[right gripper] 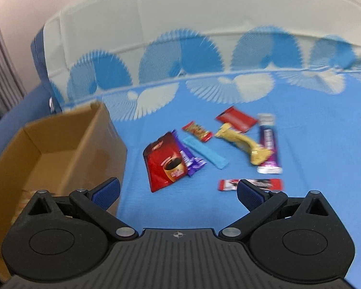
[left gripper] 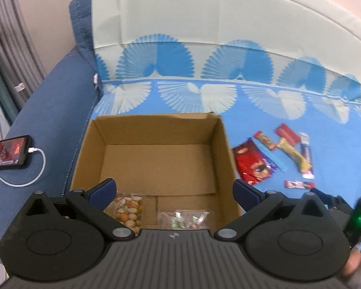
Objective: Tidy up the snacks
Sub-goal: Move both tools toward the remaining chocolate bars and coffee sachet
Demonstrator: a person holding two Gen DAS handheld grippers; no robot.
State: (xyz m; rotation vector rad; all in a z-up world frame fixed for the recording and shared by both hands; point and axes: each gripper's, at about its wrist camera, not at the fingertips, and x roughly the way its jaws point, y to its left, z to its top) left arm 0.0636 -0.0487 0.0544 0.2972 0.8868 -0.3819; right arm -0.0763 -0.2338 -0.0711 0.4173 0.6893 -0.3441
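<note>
A blue sofa [left gripper: 48,120] filled the room's corner, its seat and back draped with a blue-and-white cloth [right gripper: 312,144] printed in fan shapes, and a phone [left gripper: 8,153] on a white charging cable [left gripper: 38,166] lay on the armrest. An open cardboard box [left gripper: 156,159] sat on the cloth near that armrest, with two clear packets on its floor at the near side: one of nuts [left gripper: 128,210] and one too blurred to identify [left gripper: 183,218]. To the right of the box, loose on the cloth, lay the rest of the snacks: a red coffee sachet [right gripper: 164,161] partly under a purple wrapper [right gripper: 189,160], a light-blue stick [right gripper: 205,155], a small red-and-yellow bar [right gripper: 197,131], a red packet [right gripper: 237,119], a yellow bar [right gripper: 243,144], a tall purple-and-white tube [right gripper: 268,144] and a red-and-white bar [right gripper: 250,184] nearest the tool.

The left gripper [left gripper: 174,192] hung over the box's near side, its fingers spread wide and holding nothing. The right gripper [right gripper: 178,192] was poised low over the cloth, aimed at the pile, also spread and empty, its right finger in front of the red-and-white bar.

The trouble I could foresee was in the pile itself. The wrappers lay flat and slick, several touching or overlapping, so a pinch might slide off, drag a neighbour along, or bunch the soft cloth between the fingers. Both views were smeared, so I judged that an aim taken at that speed could miss.
</note>
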